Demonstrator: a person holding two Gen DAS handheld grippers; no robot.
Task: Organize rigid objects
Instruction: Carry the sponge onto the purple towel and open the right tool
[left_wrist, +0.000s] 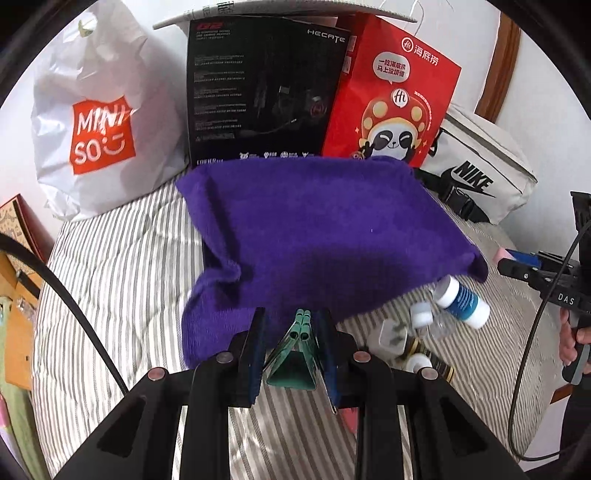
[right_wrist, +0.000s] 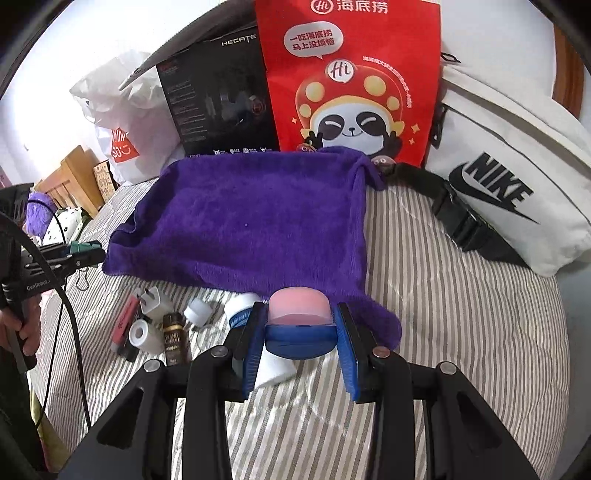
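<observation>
**Two tongs, each gripping one item above the bed**

Two tongs hang over the striped bed. The left tongs clench a green clip; the right tongs clench a blue-and-pink case. A purple towel lies flat ahead. At its near edge lie a white bottle, a small white jar, a charger plug and a dark bottle. What the bags behind hold cannot be seen.

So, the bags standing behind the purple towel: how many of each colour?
White: 2, the Miniso bag and the Nike bag
Red: 1, the panda bag
Total: 3
</observation>
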